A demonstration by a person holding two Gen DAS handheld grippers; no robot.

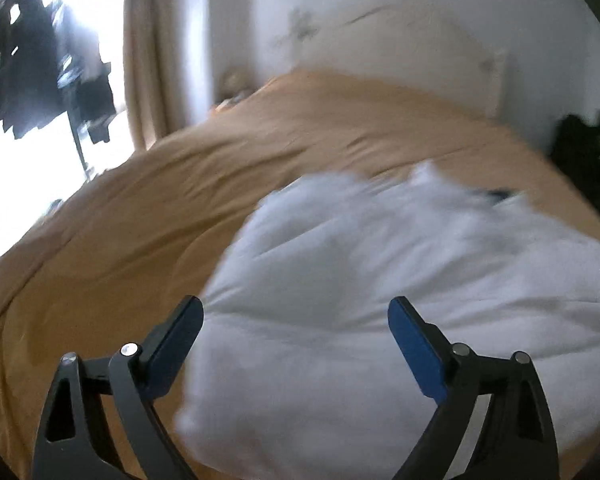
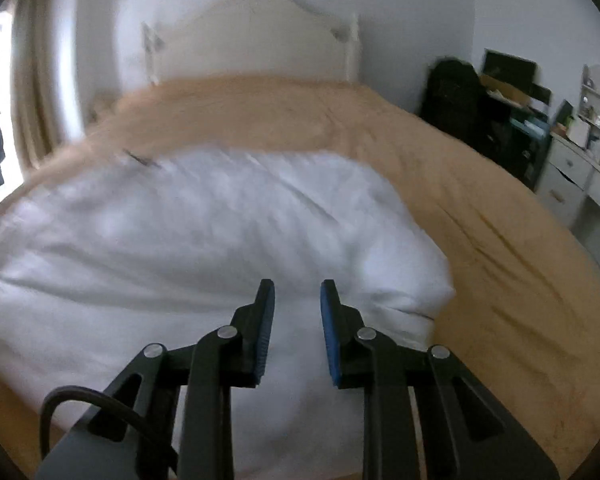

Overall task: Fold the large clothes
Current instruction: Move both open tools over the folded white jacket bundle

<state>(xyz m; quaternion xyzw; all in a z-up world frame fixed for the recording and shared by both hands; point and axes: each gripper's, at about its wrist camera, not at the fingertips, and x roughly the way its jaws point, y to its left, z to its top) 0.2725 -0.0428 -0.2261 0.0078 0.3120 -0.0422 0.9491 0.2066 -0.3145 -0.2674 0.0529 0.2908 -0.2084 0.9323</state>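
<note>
White garment (image 2: 204, 240) on bed, under both grippers; left (image 1: 296, 312) wide, right (image 2: 298, 292) narrow, empty.

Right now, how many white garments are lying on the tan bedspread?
1: a large white crumpled garment lies on the near part of the tan bedspread, in front of both grippers. Blur and folds could hide a second piece.

I see a bed (image 2: 480, 208) under a tan cover, white headboard (image 2: 256, 32) against a pale wall, beige curtain (image 1: 148, 60) beside a bright window (image 1: 40, 140).
</note>
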